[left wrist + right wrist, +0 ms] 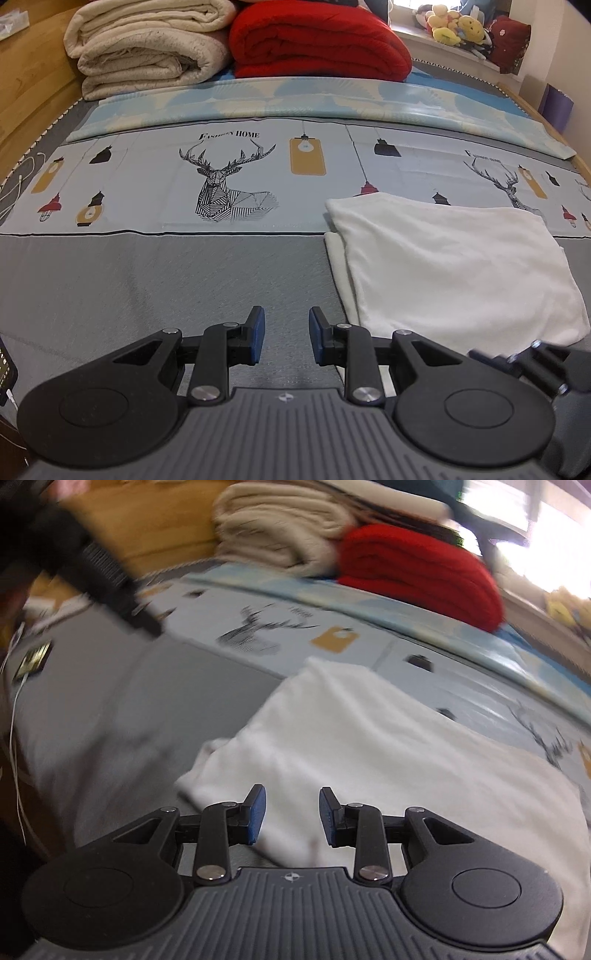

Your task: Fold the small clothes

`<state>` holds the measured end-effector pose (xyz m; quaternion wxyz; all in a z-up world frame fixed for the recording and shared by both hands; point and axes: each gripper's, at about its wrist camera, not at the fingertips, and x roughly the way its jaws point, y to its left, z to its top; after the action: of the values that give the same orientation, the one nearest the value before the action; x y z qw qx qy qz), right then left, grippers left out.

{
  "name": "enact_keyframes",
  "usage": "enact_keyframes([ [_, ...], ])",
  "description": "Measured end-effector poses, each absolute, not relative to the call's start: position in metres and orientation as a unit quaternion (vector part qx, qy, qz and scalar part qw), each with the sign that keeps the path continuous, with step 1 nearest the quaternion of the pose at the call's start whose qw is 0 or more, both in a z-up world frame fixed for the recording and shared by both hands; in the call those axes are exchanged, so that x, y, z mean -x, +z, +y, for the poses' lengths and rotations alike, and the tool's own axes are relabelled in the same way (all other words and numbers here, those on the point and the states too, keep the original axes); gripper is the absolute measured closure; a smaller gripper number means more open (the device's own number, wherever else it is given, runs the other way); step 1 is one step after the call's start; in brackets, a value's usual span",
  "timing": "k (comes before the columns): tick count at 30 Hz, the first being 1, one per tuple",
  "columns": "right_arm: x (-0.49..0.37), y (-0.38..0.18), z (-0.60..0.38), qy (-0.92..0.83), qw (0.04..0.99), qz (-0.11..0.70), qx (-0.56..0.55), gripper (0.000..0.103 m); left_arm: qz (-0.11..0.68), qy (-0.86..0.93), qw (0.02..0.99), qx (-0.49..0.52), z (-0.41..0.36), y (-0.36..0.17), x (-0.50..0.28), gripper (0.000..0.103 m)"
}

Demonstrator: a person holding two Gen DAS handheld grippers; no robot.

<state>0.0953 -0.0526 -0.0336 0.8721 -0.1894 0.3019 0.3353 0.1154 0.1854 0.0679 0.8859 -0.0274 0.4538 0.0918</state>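
Observation:
A white folded cloth (454, 266) lies flat on the bed, partly on the grey sheet (166, 288) and partly on the deer-print cover. My left gripper (286, 338) is open and empty, low over the grey sheet just left of the cloth's near left corner. In the blurred right wrist view the same cloth (369, 746) fills the middle. My right gripper (291, 816) is open and empty, just above the cloth's near edge. The left gripper also shows as a dark blur in the right wrist view (110, 587), at the upper left.
A cream blanket (147, 48) and a red blanket (317, 40) are stacked at the bed's far end. A deer-print cover (236, 177) and a rolled blue sheet (295, 103) lie beyond the cloth. A phone with a white cable (33, 661) sits at the left edge. Plush toys (454, 26) line the windowsill.

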Motion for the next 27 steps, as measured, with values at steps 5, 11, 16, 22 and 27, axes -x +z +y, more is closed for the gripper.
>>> enact_keyframes([
  [5, -0.084, -0.050, -0.027, 0.370, 0.850, 0.288, 0.238, 0.069, 0.461, 0.092, 0.882, 0.025, 0.190, 0.064, -0.117, 0.074],
  [11, -0.078, -0.067, 0.001, 0.397, 0.832, 0.272, 0.279, 0.066, 0.469, 0.093, 0.878, 0.022, 0.195, 0.060, -0.118, 0.074],
  [16, -0.081, -0.084, 0.016, 0.377, 0.832, 0.266, 0.306, 0.065, 0.472, 0.095, 0.876, 0.025, 0.200, 0.058, -0.118, 0.074],
  [22, -0.088, -0.079, 0.016, 0.380, 0.841, 0.268, 0.277, 0.096, 0.481, 0.101, 0.868, 0.069, 0.208, 0.055, -0.121, 0.050],
  [27, -0.082, -0.051, 0.000, 0.384, 0.861, 0.231, 0.241, 0.099, 0.496, 0.081, 0.846, 0.175, 0.215, 0.045, -0.131, 0.022],
])
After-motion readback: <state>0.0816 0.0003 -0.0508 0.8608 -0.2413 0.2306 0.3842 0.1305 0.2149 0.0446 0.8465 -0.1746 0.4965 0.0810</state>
